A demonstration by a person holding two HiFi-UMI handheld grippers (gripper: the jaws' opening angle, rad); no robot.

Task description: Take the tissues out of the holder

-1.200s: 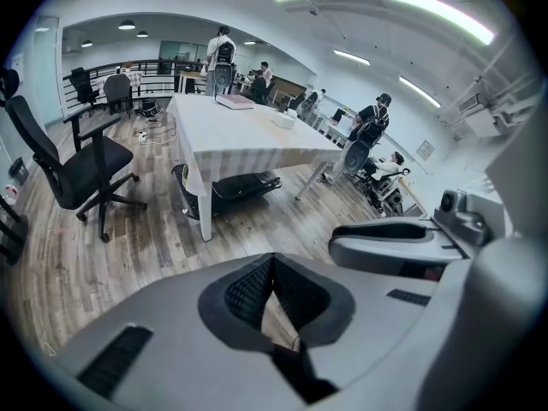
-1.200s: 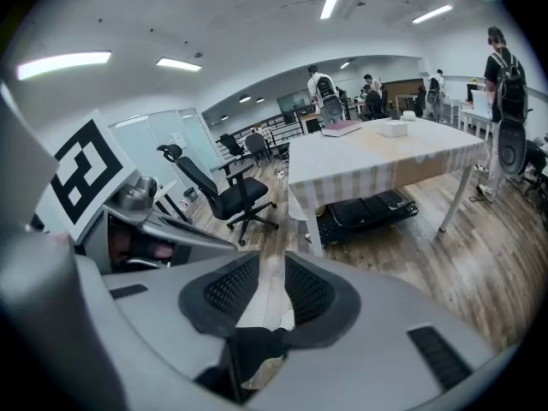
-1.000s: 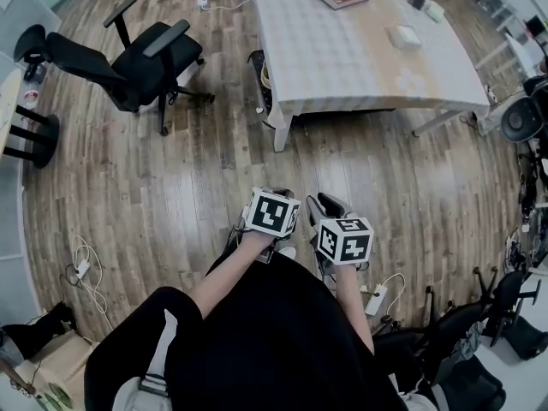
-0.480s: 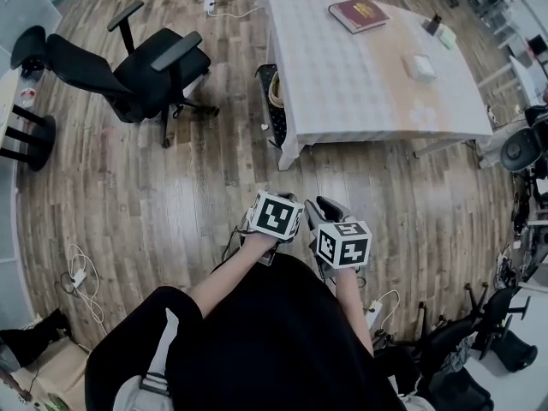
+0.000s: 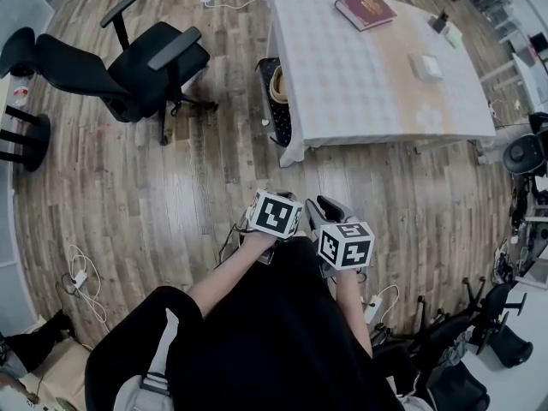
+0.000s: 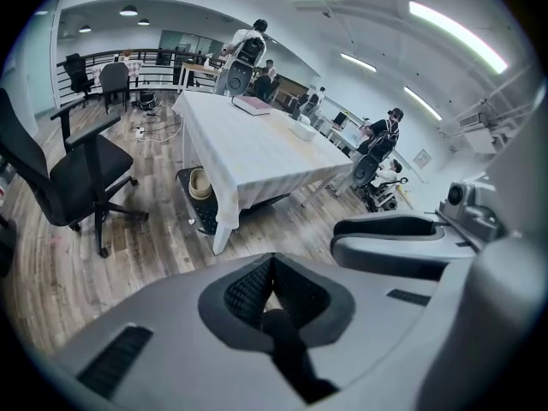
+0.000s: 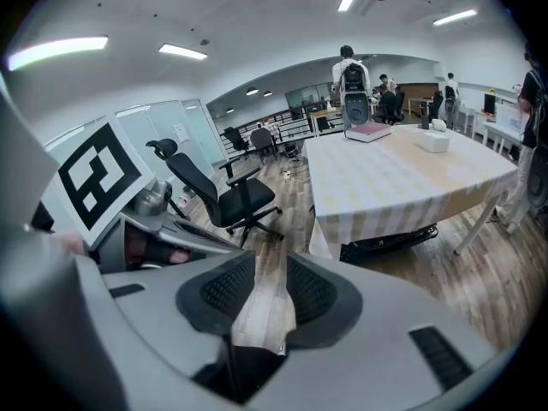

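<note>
The white tissue holder (image 5: pixel 425 67) stands on the far right part of the cloth-covered table (image 5: pixel 360 84), well ahead of both grippers; it also shows small in the left gripper view (image 6: pixel 301 129) and the right gripper view (image 7: pixel 434 141). Both grippers are held close to the person's body over the wooden floor. My left gripper (image 5: pixel 278 195) (image 6: pixel 272 272) has its pads together with nothing in them. My right gripper (image 5: pixel 327 205) (image 7: pixel 270 294) stands a little open, and only floor shows through the gap.
A red book (image 5: pixel 366 11) lies at the table's far end. A black office chair (image 5: pixel 145 58) stands left of the table, and a dark bag with a round basket (image 5: pixel 276 92) sits at the table's near left corner. Cables (image 5: pixel 81 272) lie on the floor. More chairs (image 5: pixel 479 324) crowd the right.
The head view has shifted: table and chair now sit a little further right in the picture. Both grippers stay close to the body, side by side.
</note>
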